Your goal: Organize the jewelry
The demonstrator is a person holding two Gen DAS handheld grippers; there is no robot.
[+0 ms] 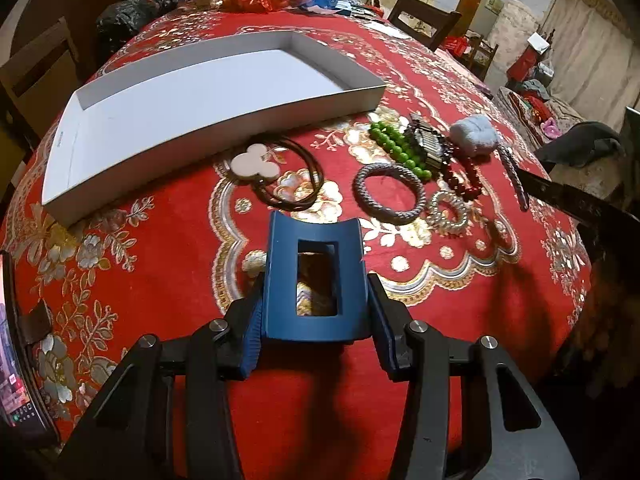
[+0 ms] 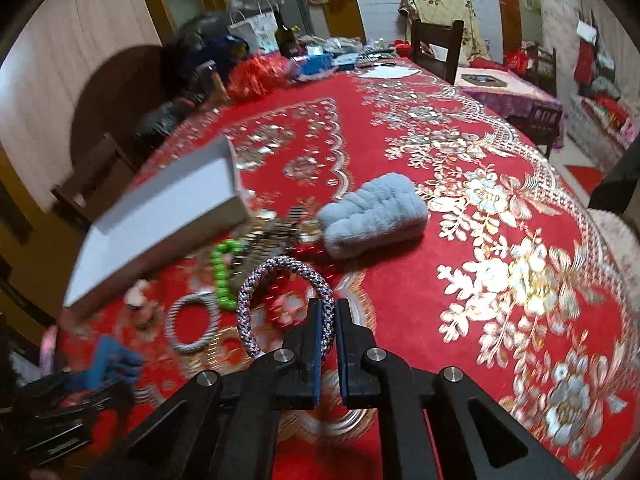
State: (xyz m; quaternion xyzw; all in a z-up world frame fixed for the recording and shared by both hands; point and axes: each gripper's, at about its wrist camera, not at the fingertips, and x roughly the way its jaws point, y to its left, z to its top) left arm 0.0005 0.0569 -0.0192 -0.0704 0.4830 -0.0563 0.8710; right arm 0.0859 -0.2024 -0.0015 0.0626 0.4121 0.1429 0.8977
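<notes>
Left wrist view: a dark blue hair claw clip (image 1: 316, 284) is clamped between the fingers of the left gripper (image 1: 316, 320), held above the red floral tablecloth (image 1: 160, 280). The white shallow box (image 1: 192, 100) is taken as the landmark; it lies open beyond the gripper, on the cloth. Just beside the box's near wall a white mouse-head charm on brown cords (image 1: 256, 166) is seen. Off the box's right near corner a green bead bracelet (image 1: 396, 146) lies against a dark metal link piece (image 1: 428, 146), with a dark red bead bracelet (image 1: 464, 178) and a pale blue fluffy scrunchie (image 1: 474, 134) further from the box. Nearer the camera than these, a grey braided ring (image 1: 388, 194) and a clear coil hair tie (image 1: 446, 212) lie side by side. Part of the right gripper (image 1: 568, 196) is seen at the right edge, well apart from the box.

Right wrist view: the picture is blurred by motion. A blue-and-white braided bracelet (image 2: 280, 296) is pinched between the nearly closed fingers of the right gripper (image 2: 328, 344). The white shallow box (image 2: 160, 224) is seen to the left, with the green bead bracelet (image 2: 224, 276) and the grey braided ring (image 2: 192, 328) below its near corner, and the pale blue fluffy scrunchie (image 2: 372, 216) to the right of that corner. The left gripper (image 2: 108, 364) with the dark blue hair claw clip is visible at lower left.
</notes>
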